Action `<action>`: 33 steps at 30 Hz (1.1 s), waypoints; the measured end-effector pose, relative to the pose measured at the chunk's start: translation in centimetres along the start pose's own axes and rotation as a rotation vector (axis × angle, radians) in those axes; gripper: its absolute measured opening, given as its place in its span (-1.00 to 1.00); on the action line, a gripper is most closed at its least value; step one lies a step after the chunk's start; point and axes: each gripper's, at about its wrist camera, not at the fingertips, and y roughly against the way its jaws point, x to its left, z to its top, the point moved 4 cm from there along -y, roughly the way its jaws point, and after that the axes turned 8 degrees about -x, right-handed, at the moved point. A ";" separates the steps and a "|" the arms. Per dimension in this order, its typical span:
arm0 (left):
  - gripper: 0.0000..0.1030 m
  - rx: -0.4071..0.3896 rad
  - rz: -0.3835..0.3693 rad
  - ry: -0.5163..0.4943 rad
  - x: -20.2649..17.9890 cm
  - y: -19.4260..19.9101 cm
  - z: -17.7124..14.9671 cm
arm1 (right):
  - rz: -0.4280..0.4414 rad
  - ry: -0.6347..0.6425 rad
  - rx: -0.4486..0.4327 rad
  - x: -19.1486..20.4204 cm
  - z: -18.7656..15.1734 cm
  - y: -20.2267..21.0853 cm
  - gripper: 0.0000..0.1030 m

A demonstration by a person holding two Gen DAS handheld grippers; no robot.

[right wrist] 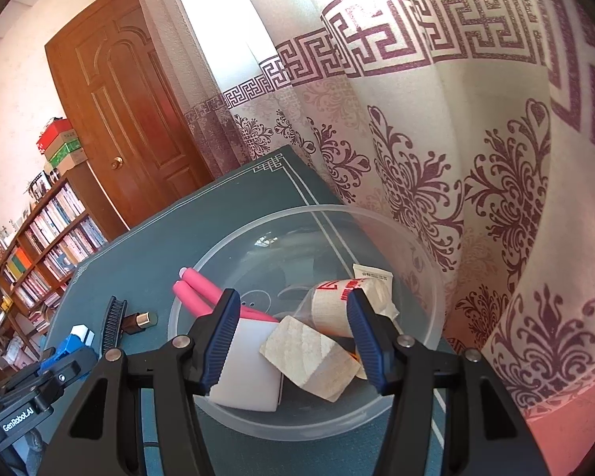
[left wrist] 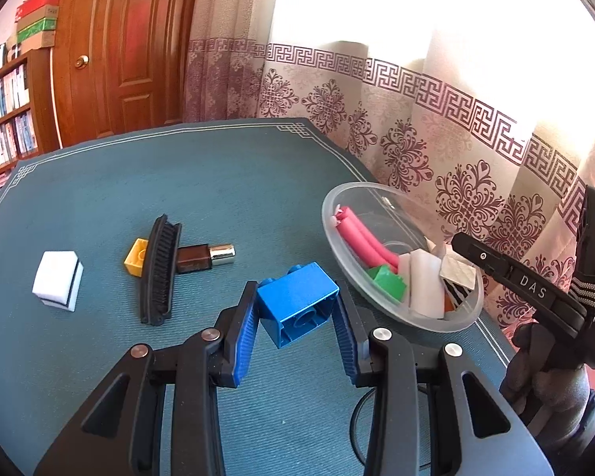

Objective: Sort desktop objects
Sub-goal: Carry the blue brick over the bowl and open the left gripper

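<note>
1. Currently the left gripper (left wrist: 297, 309) is closed on the blue brick (left wrist: 297, 301), both pads against its side walls; the brick is lifted off the mat (left wrist: 139, 182), just left of the bowl (left wrist: 337, 238) rim.
2. Brick is tilted: studs face up and away, its hollow underside faces the left camera. It is too blocky to give a clear long axis.
3. The right gripper (right wrist: 293, 337) hangs over the bowl (right wrist: 424, 357) with jaws wide apart and nothing between them.
4. Left view only: yellow brick (left wrist: 135, 258), tucked against the brush (left wrist: 159, 269), and a green piece (left wrist: 386, 281) in the bowl.
5. Right view only: a packet with red print (right wrist: 337, 301) and a beige block (right wrist: 309, 357) in the bowl, seen from above.
6. Both views: pink rolls (left wrist: 361, 238) in the bowl, white eraser (left wrist: 57, 279) on the mat, brown bottle with silver cap (left wrist: 202, 258) lying beside the brush.
7. In the right view the blue brick (right wrist: 67, 347) is mostly hidden by the left gripper's body (right wrist: 39, 388); the white eraser (right wrist: 81, 331) shows only as a sliver behind it.
8. Brush lies with its long axis running away from the left camera, bristles facing right, toward the bottle.
9. Bottle's long axis runs left to right, cap pointing toward the bowl.
10. Bowl contents overlap; the lower items in the pile are hard to make out.
</note>
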 end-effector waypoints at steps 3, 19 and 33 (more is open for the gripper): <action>-0.24 -0.004 -0.009 -0.014 -0.9 -0.2 0.4 | -0.007 0.008 -0.009 -0.3 0.0 0.3 0.18; -0.24 -0.002 -0.070 -0.071 -4.9 -2.3 2.2 | -0.046 0.048 -0.032 -1.3 -0.3 1.6 0.18; -0.24 0.023 -0.145 -0.102 -7.8 -5.7 3.2 | -0.053 0.040 -0.034 -1.9 -0.3 1.3 0.23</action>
